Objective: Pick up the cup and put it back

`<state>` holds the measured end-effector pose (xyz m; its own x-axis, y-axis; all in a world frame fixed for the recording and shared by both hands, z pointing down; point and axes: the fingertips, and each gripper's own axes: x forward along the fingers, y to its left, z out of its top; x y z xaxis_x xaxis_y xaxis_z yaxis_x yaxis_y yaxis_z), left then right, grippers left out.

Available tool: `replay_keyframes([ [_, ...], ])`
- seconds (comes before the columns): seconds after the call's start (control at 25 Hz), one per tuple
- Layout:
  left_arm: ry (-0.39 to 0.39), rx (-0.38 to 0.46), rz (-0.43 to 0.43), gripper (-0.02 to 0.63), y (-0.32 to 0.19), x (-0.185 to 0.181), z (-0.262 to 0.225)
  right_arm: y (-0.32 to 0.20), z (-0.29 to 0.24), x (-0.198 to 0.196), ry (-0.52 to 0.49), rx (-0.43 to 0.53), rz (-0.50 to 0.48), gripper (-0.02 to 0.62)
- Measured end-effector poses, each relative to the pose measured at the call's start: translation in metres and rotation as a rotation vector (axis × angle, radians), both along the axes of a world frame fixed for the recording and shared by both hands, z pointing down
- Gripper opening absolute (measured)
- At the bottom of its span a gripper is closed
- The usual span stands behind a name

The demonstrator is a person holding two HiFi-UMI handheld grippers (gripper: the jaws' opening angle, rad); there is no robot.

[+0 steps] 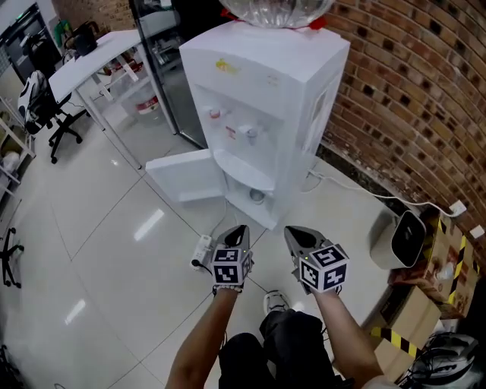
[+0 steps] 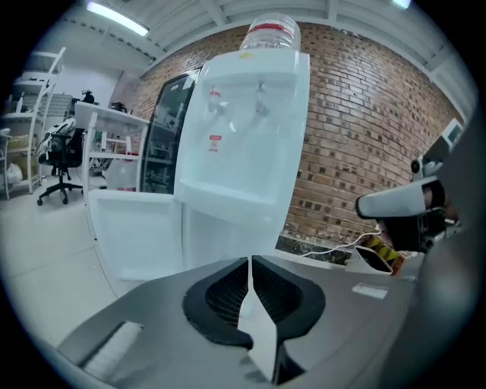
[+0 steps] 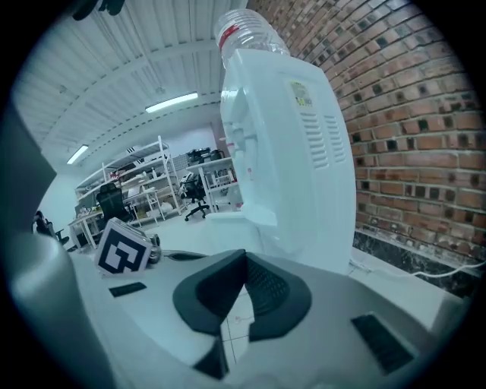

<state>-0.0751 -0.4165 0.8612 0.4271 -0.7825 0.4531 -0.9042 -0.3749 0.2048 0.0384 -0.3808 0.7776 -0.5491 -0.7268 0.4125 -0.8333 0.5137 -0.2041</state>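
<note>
Two grippers hang side by side just short of the water dispenser [image 1: 266, 83], both pointing at its lower front. The left gripper [image 1: 240, 229] has its jaws pressed together with nothing between them, and the right gripper [image 1: 291, 232] is likewise closed and empty. On the tiled floor beside the left gripper, on the near side of the dispenser, lies a white power strip [image 1: 202, 249]. Beyond it the dispenser's lower door [image 1: 186, 176] stands swung wide open to its left, baring the cabinet compartment [image 1: 241, 203] at its foot. In that compartment sits one small round thing, which I take for the cup [image 1: 258, 196]; it seems to stand upright with its mouth up, though it is too small to be sure, and neither gripper view shows it. It lies ahead of and below both sets of jaws, roughly between their lines, a little nearer the left gripper. Either would have to open before reaching in. Above the compartment are the drip shelf and taps, and an upturned water bottle [image 1: 273, 9] crowns the dispenser; behind it, to its right, runs a brick wall [image 1: 410, 91].
</note>
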Motion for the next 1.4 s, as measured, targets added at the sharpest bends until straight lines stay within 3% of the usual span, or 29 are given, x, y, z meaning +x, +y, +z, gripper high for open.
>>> replay_keyframes([
  [0.12, -0.015, -0.023, 0.001, 0.043, -0.023, 0.005, 0.041, -0.012, 0.024, 0.003, -0.005, -0.001, 0.009, 0.011],
  [0.32, -0.056, -0.059, -0.007, 0.177, -0.072, 0.012, 0.107, -0.032, 0.056, 0.011, -0.023, -0.006, 0.036, 0.011],
  [0.44, -0.093, -0.101, 0.002, 0.322, -0.097, 0.016, 0.147, -0.042, 0.069, 0.014, -0.034, -0.005, 0.043, 0.011],
  [0.6, -0.137, -0.137, 0.009, 0.342, -0.117, 0.021, 0.183, -0.054, 0.085, 0.01, -0.015, -0.01, 0.024, 0.011],
  [0.76, -0.139, -0.136, 0.011, 0.426, -0.139, 0.029, 0.209, -0.06, 0.101, 0.006, 0.007, -0.031, 0.01, 0.011],
  [1.0, -0.154, -0.097, 0.009, 0.443, -0.172, 0.04, 0.225, -0.072, 0.112, 0.006, -0.04, -0.061, 0.0, 0.011],
  [1.4, -0.159, -0.109, 0.006, 0.443, -0.202, 0.046, 0.262, -0.076, 0.12, -0.005, -0.049, -0.082, -0.053, 0.011],
])
